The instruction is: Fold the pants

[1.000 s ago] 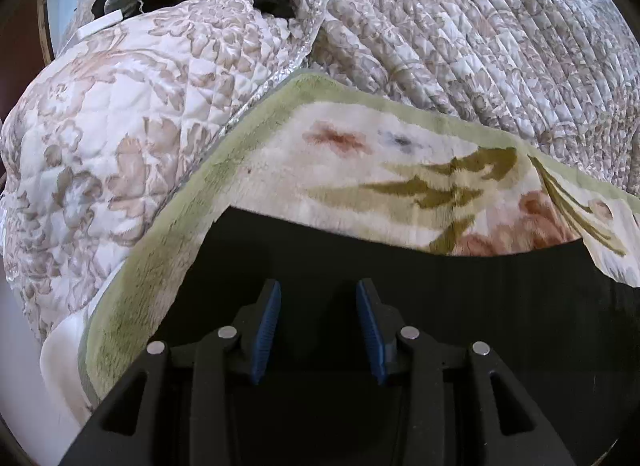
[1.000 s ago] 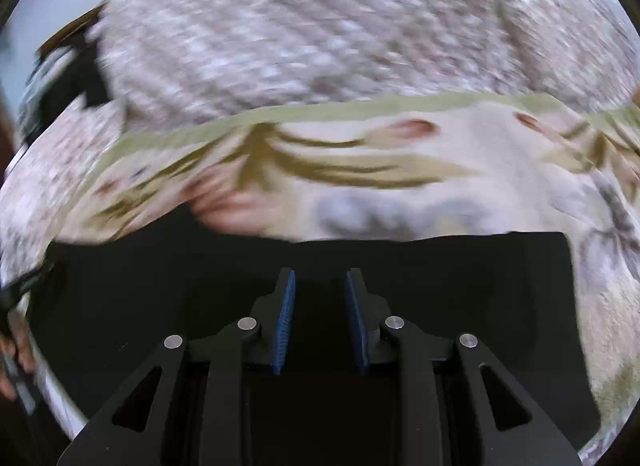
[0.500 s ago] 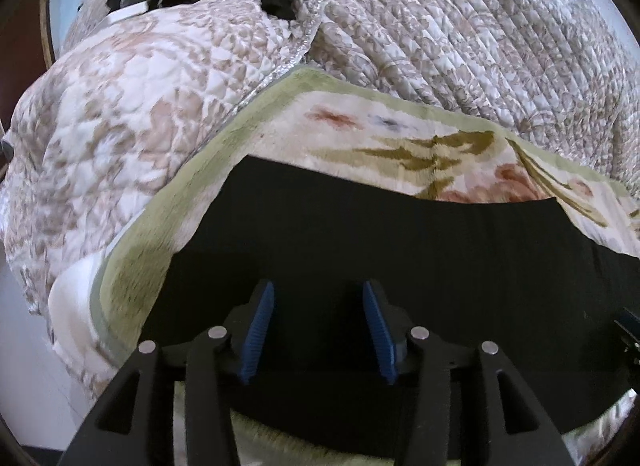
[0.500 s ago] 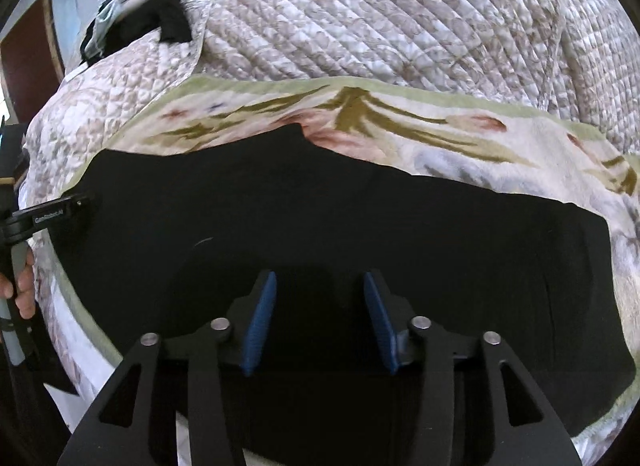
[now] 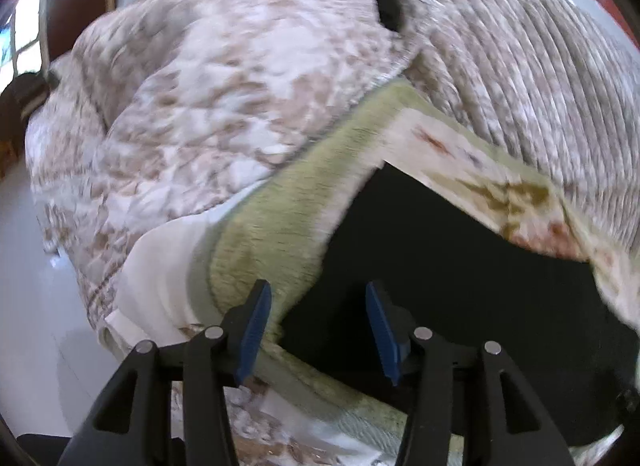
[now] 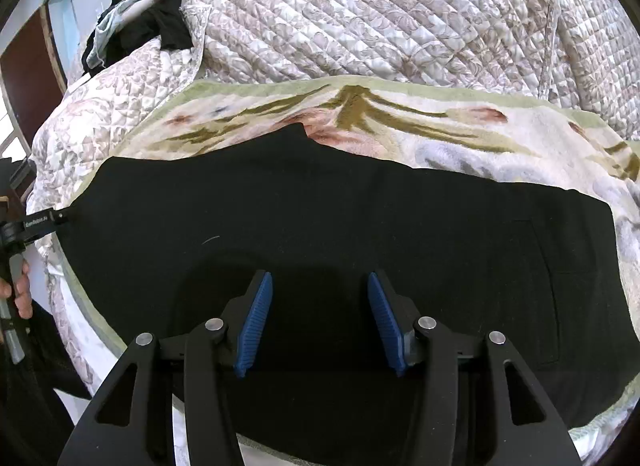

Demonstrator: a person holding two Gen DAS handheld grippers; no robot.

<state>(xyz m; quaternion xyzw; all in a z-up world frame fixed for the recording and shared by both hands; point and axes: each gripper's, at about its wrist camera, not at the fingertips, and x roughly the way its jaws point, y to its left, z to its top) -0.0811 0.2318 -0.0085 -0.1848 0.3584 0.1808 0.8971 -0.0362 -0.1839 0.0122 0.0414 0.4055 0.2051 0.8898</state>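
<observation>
Black pants (image 6: 320, 217) flat across frame centre on flowered blanket (image 6: 440, 121); right gripper (image 6: 320, 322) spread, empty, above them; left gripper (image 5: 320, 326) just opened, nothing pinched, over left edge

Both views sit just behind their own two fingers and look forward and slanting down onto a bed. The left wrist view hangs close over the near left corner of the black pants (image 5: 460, 266) on the floral blanket (image 5: 272, 234), facing a quilt (image 5: 224, 105) beyond (its picture is smeared). The right wrist view looks from the near edge, a little farther back, across the full spread of pants (image 6: 320, 217) to the quilt. They share pants, blanket and quilt; the right view also catches the left gripper (image 6: 44, 221) at its left edge.
</observation>
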